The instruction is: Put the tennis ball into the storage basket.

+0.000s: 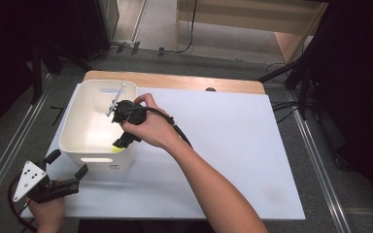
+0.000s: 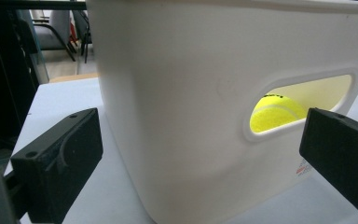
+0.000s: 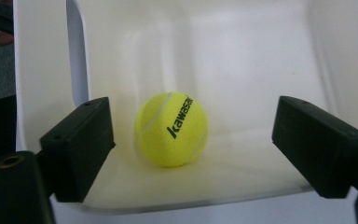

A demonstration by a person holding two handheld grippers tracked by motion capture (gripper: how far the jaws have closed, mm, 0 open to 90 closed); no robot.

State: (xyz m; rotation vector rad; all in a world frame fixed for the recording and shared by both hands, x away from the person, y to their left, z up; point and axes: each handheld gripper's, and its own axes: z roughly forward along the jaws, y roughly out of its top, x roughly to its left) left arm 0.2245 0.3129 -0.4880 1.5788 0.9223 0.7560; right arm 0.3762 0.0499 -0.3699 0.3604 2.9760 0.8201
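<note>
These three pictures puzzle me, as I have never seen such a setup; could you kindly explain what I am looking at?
A person works at a table with a hand-held two-jawed tool in each hand. The high view looks down from above. There the right tool reaches into a white bin, while the left tool waits outside it. The other two pictures come from cameras riding on the tools. A yellow tennis ball lies on the bin's floor, between the right tool's open jaws but untouched. Nothing is held.
</note>
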